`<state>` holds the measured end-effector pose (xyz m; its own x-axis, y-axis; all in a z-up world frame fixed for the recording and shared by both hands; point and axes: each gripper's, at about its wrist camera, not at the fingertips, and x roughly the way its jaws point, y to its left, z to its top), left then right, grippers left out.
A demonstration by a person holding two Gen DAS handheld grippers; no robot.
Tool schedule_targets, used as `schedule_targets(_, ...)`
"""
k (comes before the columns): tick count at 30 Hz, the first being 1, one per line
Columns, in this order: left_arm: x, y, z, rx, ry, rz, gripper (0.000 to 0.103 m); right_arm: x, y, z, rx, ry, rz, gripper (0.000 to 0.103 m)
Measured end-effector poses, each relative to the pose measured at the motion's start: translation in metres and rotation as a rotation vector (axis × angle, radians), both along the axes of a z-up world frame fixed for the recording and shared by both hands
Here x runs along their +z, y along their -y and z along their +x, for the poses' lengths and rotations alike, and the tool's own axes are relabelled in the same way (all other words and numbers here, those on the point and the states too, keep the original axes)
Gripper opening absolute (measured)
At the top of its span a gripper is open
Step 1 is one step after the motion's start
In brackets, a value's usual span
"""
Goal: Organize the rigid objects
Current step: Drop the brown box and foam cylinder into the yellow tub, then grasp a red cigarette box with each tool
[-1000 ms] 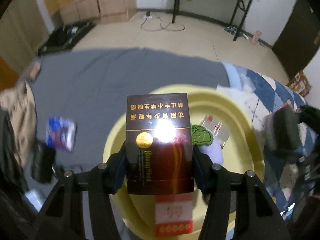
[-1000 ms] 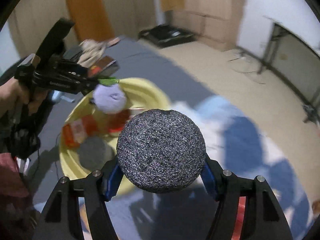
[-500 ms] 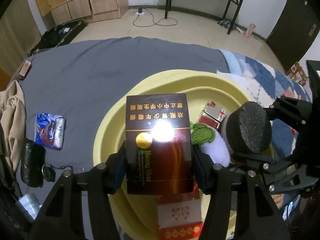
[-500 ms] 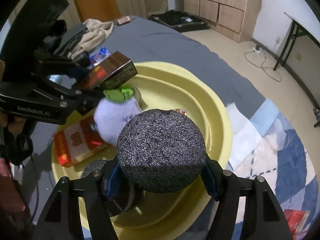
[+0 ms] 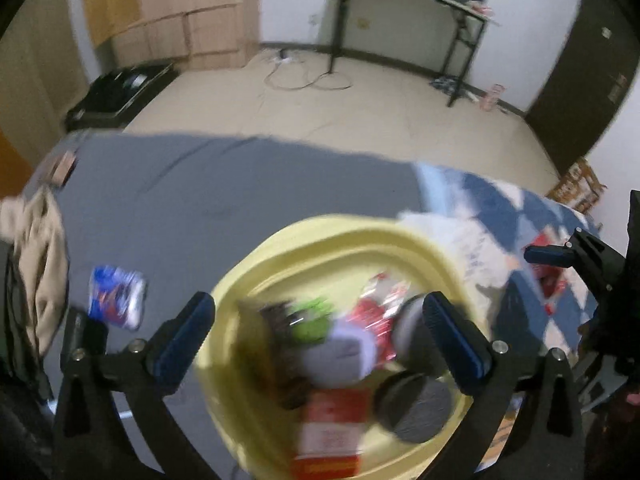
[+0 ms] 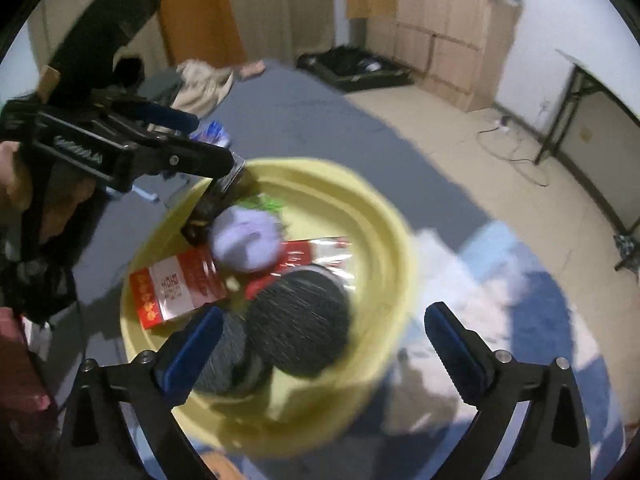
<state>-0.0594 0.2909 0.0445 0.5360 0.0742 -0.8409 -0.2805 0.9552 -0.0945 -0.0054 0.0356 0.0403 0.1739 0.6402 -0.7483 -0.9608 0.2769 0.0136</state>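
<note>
A yellow basin (image 5: pixel 340 232) (image 6: pixel 384 216) sits on the bed. In it lie a dark brown cigarette box (image 5: pixel 276 356) (image 6: pixel 220 204), a lilac plush with a green top (image 5: pixel 344 352) (image 6: pixel 246 242), a red box (image 5: pixel 332 428) (image 6: pixel 176 288), a red wrapped pack (image 6: pixel 320 250) and a grey foam ball (image 6: pixel 300 324) (image 5: pixel 412 328). My left gripper (image 5: pixel 320 336) is open and empty above the basin; it also shows in the right wrist view (image 6: pixel 208 148). My right gripper (image 6: pixel 324 336) is open and empty above the ball.
A grey sheet (image 5: pixel 200 200) and a blue-white quilt (image 5: pixel 520 216) cover the bed. A blue packet (image 5: pixel 116 296) and beige clothes (image 5: pixel 36 256) lie to the left. A black suitcase (image 5: pixel 120 92), cables and a black desk (image 5: pixel 420 12) are on the floor beyond.
Both grippers have opened. The dark cigarette box dropped from the left gripper into the basin, and the grey foam ball dropped from the right gripper into the basin.
</note>
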Motion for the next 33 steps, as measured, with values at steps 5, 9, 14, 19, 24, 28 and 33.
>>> schedule_targets(5, 0.010, 0.067, 0.053, -0.105, -0.021, -0.051, 0.103, 0.003, 0.097, 0.042, -0.188, 0.018, -0.018, 0.103)
schedule_targets(9, -0.001, 0.123, 0.103, -0.177, -0.086, -0.098, 0.103, -0.023, 0.176, 0.073, -0.352, 0.013, -0.091, 0.103)
schedule_targets(14, -0.018, 0.185, 0.144, -0.304, -0.099, -0.082, 0.103, -0.045, 0.208, 0.090, -0.431, -0.041, -0.068, 0.103)
schedule_targets(19, -0.039, 0.193, 0.150, -0.265, -0.157, -0.091, 0.103, -0.055, 0.202, 0.094, -0.450, -0.126, -0.027, 0.103)
schedule_targets(24, -0.052, 0.182, 0.141, -0.241, -0.171, -0.080, 0.103, -0.057, 0.187, 0.103, -0.427, -0.099, -0.004, 0.103)
schedule_targets(28, -0.058, 0.175, 0.134, -0.235, -0.187, -0.081, 0.103, -0.069, 0.168, 0.109, -0.450, -0.116, -0.054, 0.103)
schedule_targets(33, -0.066, 0.182, 0.131, -0.257, -0.197, -0.096, 0.103, -0.075, 0.162, 0.120, -0.474, -0.103, -0.057, 0.100)
